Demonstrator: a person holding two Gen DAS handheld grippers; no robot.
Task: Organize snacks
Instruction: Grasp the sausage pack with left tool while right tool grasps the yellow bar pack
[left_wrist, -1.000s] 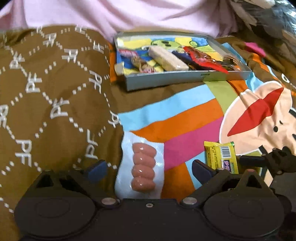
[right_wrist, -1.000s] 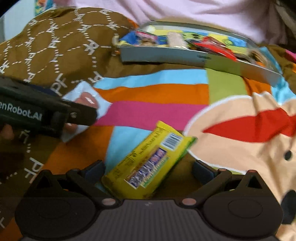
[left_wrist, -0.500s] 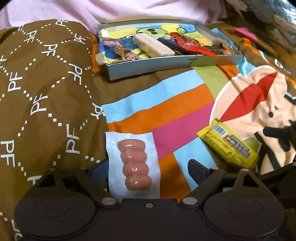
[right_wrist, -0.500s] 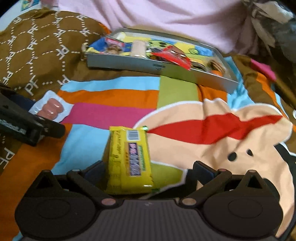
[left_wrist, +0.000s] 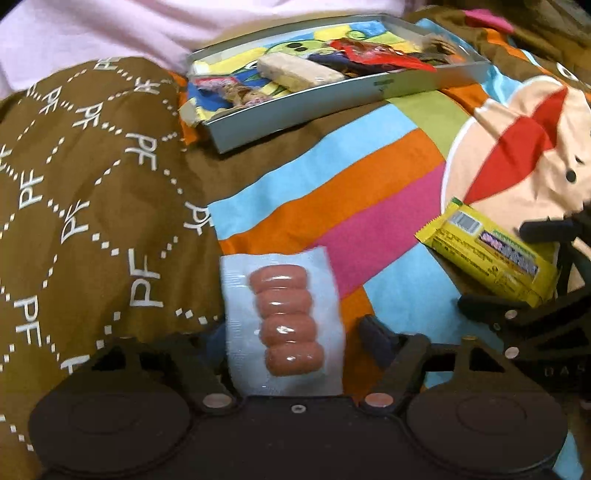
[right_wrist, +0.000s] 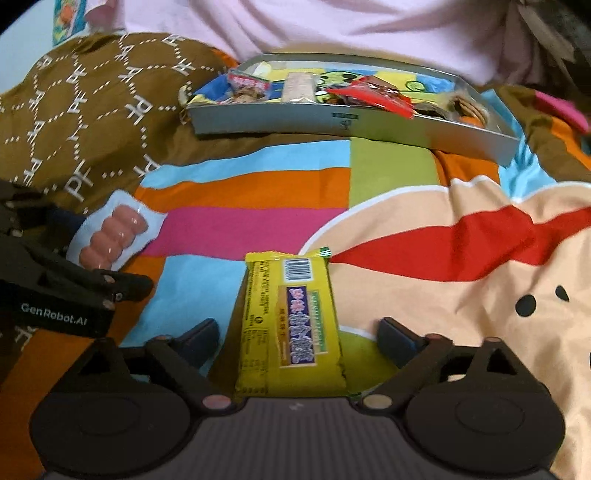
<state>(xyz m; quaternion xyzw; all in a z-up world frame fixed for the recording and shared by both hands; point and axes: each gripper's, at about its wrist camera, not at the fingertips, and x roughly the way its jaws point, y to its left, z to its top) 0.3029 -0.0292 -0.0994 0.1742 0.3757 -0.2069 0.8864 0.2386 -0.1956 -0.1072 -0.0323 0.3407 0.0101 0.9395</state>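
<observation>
Clear plastic, sealed flat around four small pink sausages, makes up the sausage pack (left_wrist: 282, 321) lying on the striped quilt (left_wrist: 354, 192), well in front of the grey snack tray (left_wrist: 332, 101). The left gripper (left_wrist: 291, 341) straddles the pack's near end; its jaws have just been closing, with the pack between them, and the right-hand finger (left_wrist: 373, 338) still stands a little clear of the film edge, while the left-hand finger is mostly hidden behind the pack, so I read no grip yet. To the right of it, also well short of the tray, lies the yellow snack bar (right_wrist: 291, 325), barcode end toward the tray. The right gripper (right_wrist: 299, 338) brackets the bar's near half; its jaws have also just been closing around the bar, yet visible gaps remain on both sides, so it is open.

Both items look light. The sausage pack is likely soft and slick: the film border would crumple, so pinching across the firm row of sausages seems safer than the edge. The bar's wrapper looks glossy and may slide, but the body should be fairly stiff; squeezing across its width near the middle should hold. The quilt beneath is soft and will give under pressure.
</observation>
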